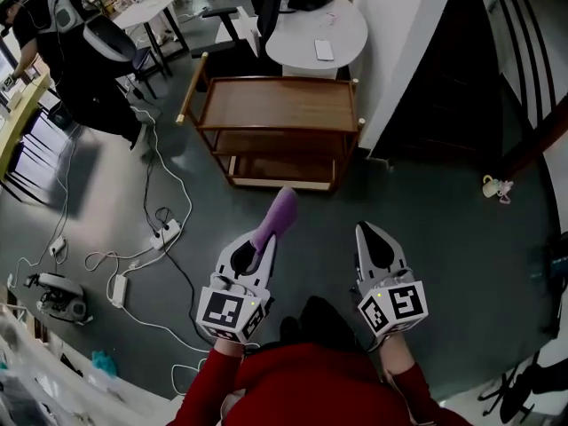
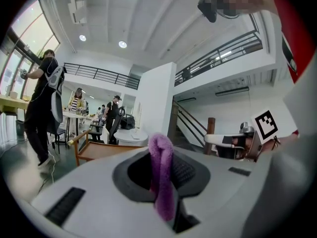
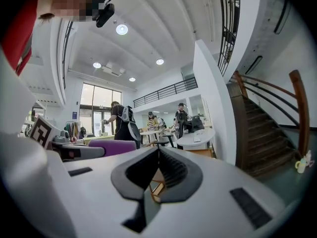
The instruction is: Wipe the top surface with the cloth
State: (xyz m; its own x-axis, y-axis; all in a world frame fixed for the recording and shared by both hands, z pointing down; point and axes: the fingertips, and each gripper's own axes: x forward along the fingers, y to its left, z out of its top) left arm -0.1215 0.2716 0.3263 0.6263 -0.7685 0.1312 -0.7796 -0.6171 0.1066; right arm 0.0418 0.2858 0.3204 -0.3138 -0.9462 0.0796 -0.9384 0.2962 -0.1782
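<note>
No word, number or brand name is showing clearly enough to read in any view. The only printed signs are black-and-white square markers, and they are carrying block patterns, not letters. One marker is facing up on the cube of the left tool. Another marker is sitting on the cube of the right tool. In the right gripper view, a small blue panel is hanging beside the far windows. It is appearing too small to tell whether it bears any print.
</note>
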